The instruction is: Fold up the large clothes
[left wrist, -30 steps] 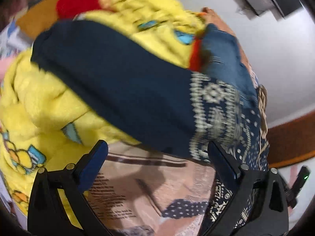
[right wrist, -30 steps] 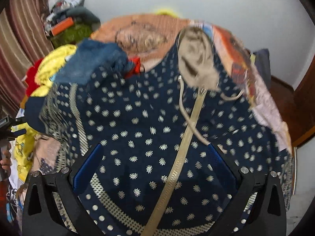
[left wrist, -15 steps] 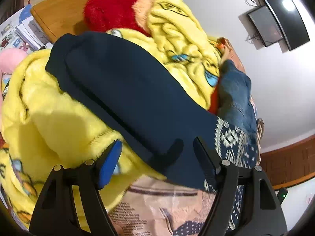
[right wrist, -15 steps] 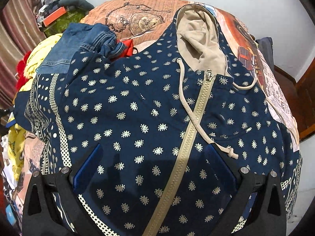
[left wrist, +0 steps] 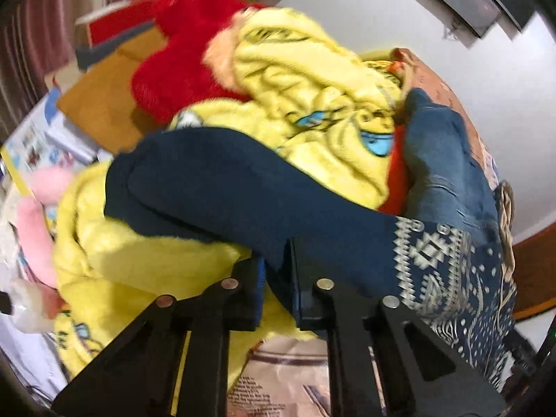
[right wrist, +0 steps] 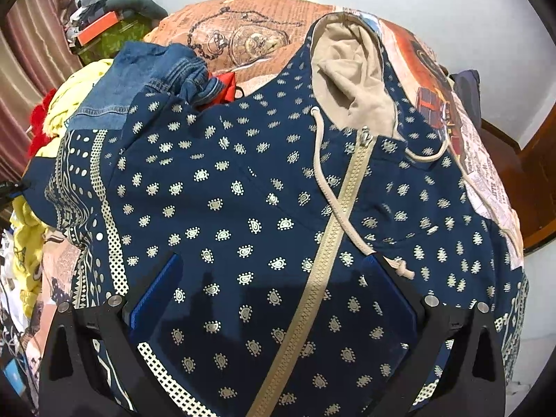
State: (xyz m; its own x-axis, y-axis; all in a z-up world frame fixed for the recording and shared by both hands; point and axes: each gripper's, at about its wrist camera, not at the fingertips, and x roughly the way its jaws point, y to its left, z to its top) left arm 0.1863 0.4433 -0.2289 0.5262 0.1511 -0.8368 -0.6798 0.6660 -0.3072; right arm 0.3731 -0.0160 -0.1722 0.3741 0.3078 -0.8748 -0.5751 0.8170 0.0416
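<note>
Now left claw (left wrist: 278,271) closing on hoodie sleeve (left wrist: 243,187), right claw (right wrist: 271,288) apart above hoodie (right wrist: 243,180).

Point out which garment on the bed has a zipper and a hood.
The navy patterned hoodie, spread flat in front: a beige zipper runs down its middle and its hood is tan-lined. The denim piece and the yellow fleece beside it show neither.

Home bedroom. Bed (right wrist: 243,27) with a printed sheet fills the middle, clothes piled on it: hoodie (right wrist: 243,191), jeans (right wrist: 153,80), yellow fleece (left wrist: 312,104). Curtain (right wrist: 21,69) at 9 o'clock, plush toys (left wrist: 180,76) at 11, white wall (right wrist: 451,7) at 12.
</note>
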